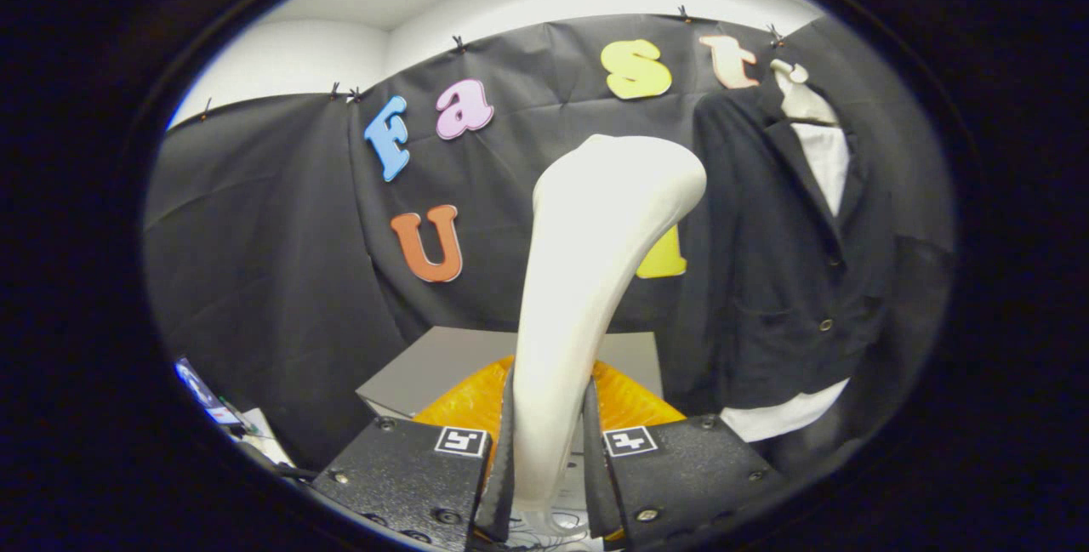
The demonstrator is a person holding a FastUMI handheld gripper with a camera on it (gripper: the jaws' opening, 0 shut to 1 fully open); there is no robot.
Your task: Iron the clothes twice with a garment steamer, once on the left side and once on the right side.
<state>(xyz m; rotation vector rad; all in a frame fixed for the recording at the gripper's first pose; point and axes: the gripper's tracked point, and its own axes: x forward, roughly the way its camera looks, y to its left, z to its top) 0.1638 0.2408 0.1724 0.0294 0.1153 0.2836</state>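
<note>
The garment steamer [595, 280], pressed between both fingers of the tongs [549, 467], looks like smooth cream plastic with a soft satin sheen. Beyond the tongs and off to their right hangs a jacket [783, 263] of dark matt woven cloth with small shiny buttons, over a plain white cloth shirt [825, 156]. Just ahead of the fingers lies a glossy, ribbed orange surface [630, 403] on a matt grey counter [442, 365], backed by a creased matt black cloth wall [255, 237].

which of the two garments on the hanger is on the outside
The dark blazer is outermost; the white shirt shows only at its open collar and below its hem. The gripper fingers clamp the white steamer.
</note>
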